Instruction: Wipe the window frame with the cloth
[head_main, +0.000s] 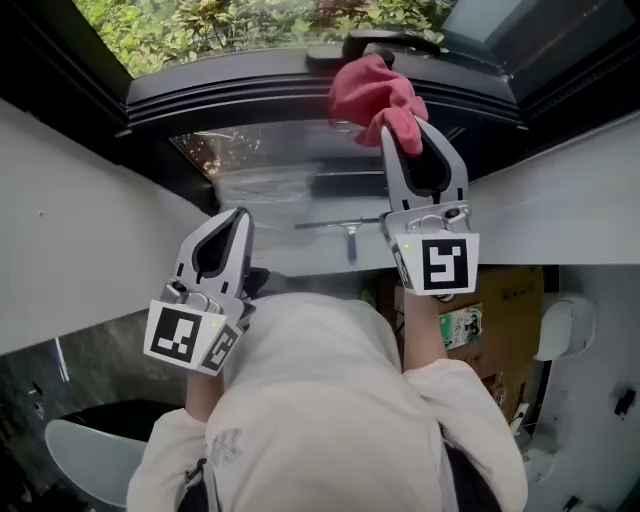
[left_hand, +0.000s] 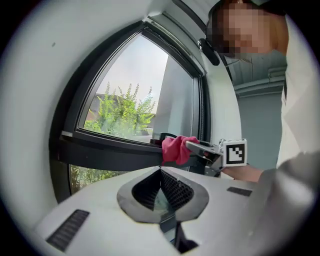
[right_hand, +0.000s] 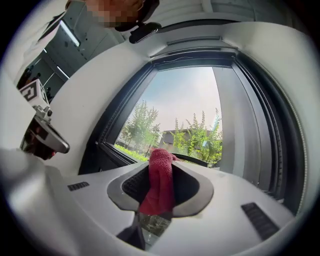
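Cloth (head_main: 375, 92): red, bunched, clamped in your right gripper (head_main: 410, 128). The right gripper view shows the jaws closed on a fold, with the fabric running down the gap between them. The bunched end lies against the dark window frame (head_main: 250, 90), on the curved lower rail, right of its middle in the head view. Your left gripper (head_main: 236, 214) hangs lower and to the left, well apart from the frame. Its jaws meet at the tips with nothing between them. Green foliage (head_main: 180, 25) shows through the glass beyond the rail. Your pale sleeves (head_main: 470, 400) fill the bottom of the head view.
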